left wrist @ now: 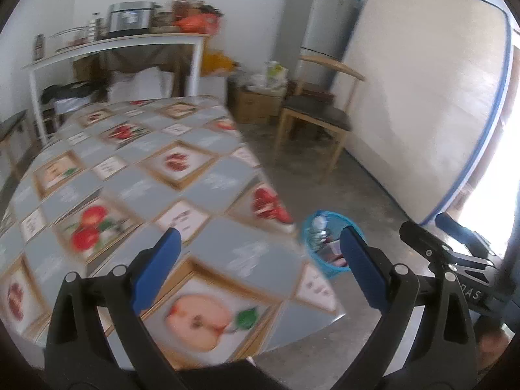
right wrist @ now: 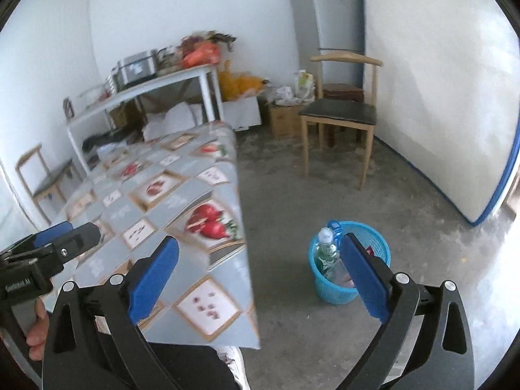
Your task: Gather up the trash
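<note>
- Left wrist view: left claw (left wrist: 260, 266), black arms with blue pads, stands wide apart; nothing between the pads.
- Below it lies the worktop (left wrist: 227, 253), covered by a grey oilcloth printed with framed fruit pictures; picture is motion-blurred here.
- Round blue plastic mesh waste basket (left wrist: 320, 227) stands on the grey concrete floor (left wrist: 373, 195) just beside the worktop's near right corner; partly hidden behind the claw's right pad. Contents blurred, some bottle-like and reddish pieces visible.
- Right claw (left wrist: 422, 230) enters at the right edge of this view, black with a blue pad, above the floor to the right of the basket.
- Background: wooden chair with dark seat (left wrist: 317, 113), grey refrigerator (left wrist: 320, 16), a white mattress with blue trim (left wrist: 422, 97) leaning on the wall, white shelf table (left wrist: 113, 44) with a metal cooker and jars.
- Right wrist view: right claw (right wrist: 260, 269) also stands wide apart, pads empty.
- Waste basket (right wrist: 328, 287) sits on the floor (right wrist: 325, 178) to the right of the worktop (right wrist: 169, 201), apart from its hanging cloth edge; the claw's right pad overlaps its rim in the picture.
- Inside the basket: a clear plastic bottle with green label (right wrist: 326, 248) upright, plus a reddish wrapper deeper in; details too small to tell.
- Left claw (right wrist: 70, 235) shows at the left edge over the worktop; a hand (right wrist: 35, 331) grips its handle below.
- A white shoe (right wrist: 235, 367) and a dark trouser leg show at the bottom edge.
</note>
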A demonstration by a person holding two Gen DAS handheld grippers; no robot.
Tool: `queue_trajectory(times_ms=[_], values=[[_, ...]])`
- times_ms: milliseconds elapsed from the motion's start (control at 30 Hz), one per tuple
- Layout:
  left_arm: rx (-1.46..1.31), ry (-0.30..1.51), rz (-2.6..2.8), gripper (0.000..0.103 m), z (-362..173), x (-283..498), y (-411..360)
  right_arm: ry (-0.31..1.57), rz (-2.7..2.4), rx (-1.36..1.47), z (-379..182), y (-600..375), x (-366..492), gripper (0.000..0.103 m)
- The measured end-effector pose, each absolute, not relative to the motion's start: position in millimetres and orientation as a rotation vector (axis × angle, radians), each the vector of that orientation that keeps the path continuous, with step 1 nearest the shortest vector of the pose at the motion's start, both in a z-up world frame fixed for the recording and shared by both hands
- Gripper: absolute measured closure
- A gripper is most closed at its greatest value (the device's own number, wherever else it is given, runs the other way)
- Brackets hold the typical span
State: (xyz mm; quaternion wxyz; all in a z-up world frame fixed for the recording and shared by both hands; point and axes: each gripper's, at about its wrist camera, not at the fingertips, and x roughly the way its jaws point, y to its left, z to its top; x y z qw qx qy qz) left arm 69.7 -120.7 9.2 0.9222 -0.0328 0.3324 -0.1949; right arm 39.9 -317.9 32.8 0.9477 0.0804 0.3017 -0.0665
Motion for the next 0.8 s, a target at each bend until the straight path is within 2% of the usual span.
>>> queue_trajectory(times_ms=[500, 800], values=[[-0.08, 0.672, -0.061, 0.008, -0.7, 32.8, -68.2, 0.6, -0.141, -0.037, 49.3, -247.2, 35.5, 0.006], [0.047, 0.698, -0.058, 0.008, -7.4, 12.2, -76.0, 0.622, -0.169, 0.016, 46.8, -244.3, 32.3, 0.006]])
